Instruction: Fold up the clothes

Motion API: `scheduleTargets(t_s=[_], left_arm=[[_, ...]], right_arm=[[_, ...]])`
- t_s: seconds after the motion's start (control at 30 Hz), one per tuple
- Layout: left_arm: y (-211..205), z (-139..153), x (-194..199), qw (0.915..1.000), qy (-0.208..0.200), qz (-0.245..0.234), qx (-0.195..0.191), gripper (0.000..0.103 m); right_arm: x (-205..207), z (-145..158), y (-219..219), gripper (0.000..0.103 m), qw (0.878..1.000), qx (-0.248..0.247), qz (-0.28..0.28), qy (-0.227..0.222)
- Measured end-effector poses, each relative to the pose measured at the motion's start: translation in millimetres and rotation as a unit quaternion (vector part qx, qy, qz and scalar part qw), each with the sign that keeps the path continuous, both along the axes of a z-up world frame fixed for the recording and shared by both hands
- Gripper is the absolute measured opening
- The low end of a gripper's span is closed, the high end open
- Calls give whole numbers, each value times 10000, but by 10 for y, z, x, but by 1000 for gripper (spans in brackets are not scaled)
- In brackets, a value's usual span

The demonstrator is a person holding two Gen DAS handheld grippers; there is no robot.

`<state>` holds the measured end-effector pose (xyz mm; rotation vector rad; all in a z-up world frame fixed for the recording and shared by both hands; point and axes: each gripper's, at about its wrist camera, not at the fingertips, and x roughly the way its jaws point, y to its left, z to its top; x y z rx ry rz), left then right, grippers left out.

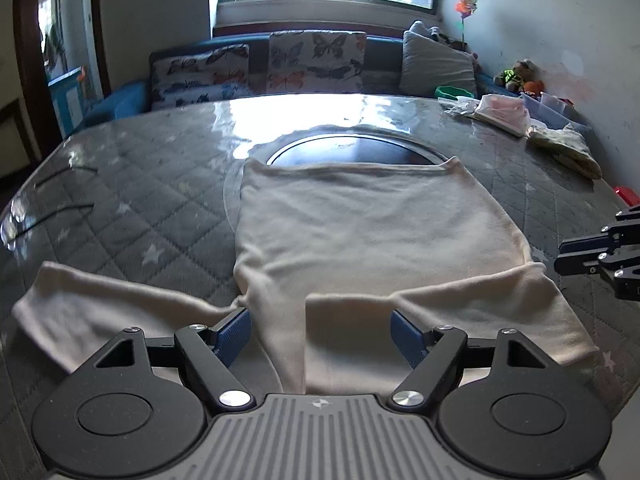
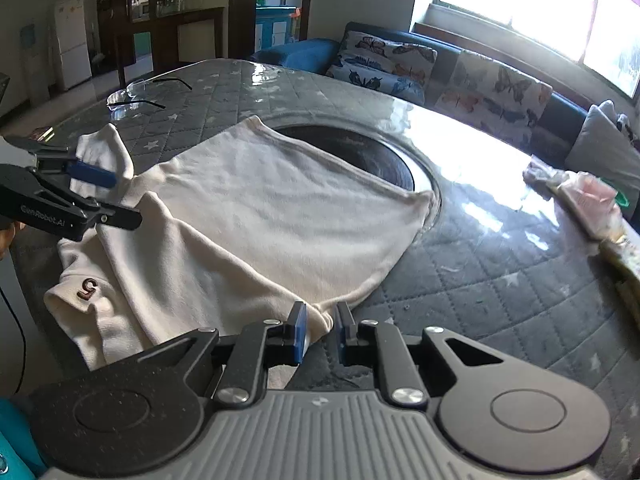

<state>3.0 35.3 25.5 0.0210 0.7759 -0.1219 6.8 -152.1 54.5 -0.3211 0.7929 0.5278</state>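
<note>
One cream garment [image 1: 372, 236] is laid flat on a grey quilted table cover [image 1: 132, 200] with white stars. Its far edge overlaps one round dark opening [image 1: 352, 152] at the table's centre. Two sleeves are counted: one is spread out to the left on the cover [image 1: 92, 312], the other is folded inward across the near part of the body [image 1: 440, 312]. A small brown mark [image 2: 89, 289] is seen on the near part of the cloth in the right wrist view.

The left gripper [image 1: 320, 336] is held over the near end of the garment with its two blue pads [image 1: 234, 334] set well apart; no cloth is pressed between them. The right gripper [image 2: 320, 334] is seen with its pads nearly together, and a bunched corner of the garment lies in the narrow gap. Whether the pads actually pinch that corner cannot be told.

One pair of glasses [image 2: 136, 94] is noted on the far left of the cover. Three cushions are counted on the blue sofa [image 1: 380, 46] behind: two with butterfly print [image 1: 316, 60], one plain grey [image 1: 436, 64]. One loose pile of cloths and bags [image 1: 504, 114] is noted at the right edge.
</note>
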Motion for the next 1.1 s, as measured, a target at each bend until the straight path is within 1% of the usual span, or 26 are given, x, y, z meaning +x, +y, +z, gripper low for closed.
scheduleTargets(t_s=[0.1, 0.2, 0.37, 0.43, 0.47, 0.53, 0.6, 0.73, 0.8, 0.87, 0.93, 0.97, 1.0, 1.03, 1.1], left_arm=[[6, -22, 63, 10000, 32, -9, 34, 79], [9, -67, 110, 9999, 96, -55, 50, 79], [-20, -111, 101, 9997, 151, -176, 92, 78], [-20, -124, 97, 9996, 166, -192, 91, 76], [-14, -126, 95, 9996, 171, -201, 80, 74], [-10, -130, 90, 9996, 172, -196, 109, 70], [-8, -137, 80, 9995, 166, -213, 151, 63], [-10, -129, 75, 9994, 143, -258, 162, 62], [-29, -110, 85, 9994, 66, -281, 171, 62], [-40, -103, 111, 9995, 2, -258, 189, 62], [-44, -101, 142, 9994, -34, -333, 97, 62], [-50, -104, 159, 9992, -44, -388, 57, 61], [-58, -116, 175, 9991, -42, -411, 38, 51], [-65, -132, 193, 9991, 1, -419, 21, 45], [-64, -153, 211, 9992, 48, -394, -16, 30]], right_arm=[[27, -47, -4, 14, 9999, 64, 55, 66], [73, -80, 28, 19, 9998, 134, 131, 59], [136, -140, 82, 19, 9996, 153, 239, 56], [147, -170, 92, 17, 9995, 121, 270, 52], [144, -172, 93, 12, 9996, 108, 268, 38], [121, -170, 90, 9, 9997, 42, 230, -25], [96, -158, 77, 5, 9998, -13, 168, -87], [91, -153, 3, 5, 9999, -44, -61, -133], [104, -148, -38, 5, 9998, 3, -152, -144], [94, -108, -47, 8, 9996, 179, -61, -186], [77, -73, 4, 9, 9992, 273, 141, -246], [74, -65, 38, 10, 9990, 292, 235, -250], [73, -63, 75, 10, 9987, 300, 323, -249], [84, -83, 117, 10, 9986, 270, 384, -230], [107, -135, 184, 10, 9984, 216, 471, -216]])
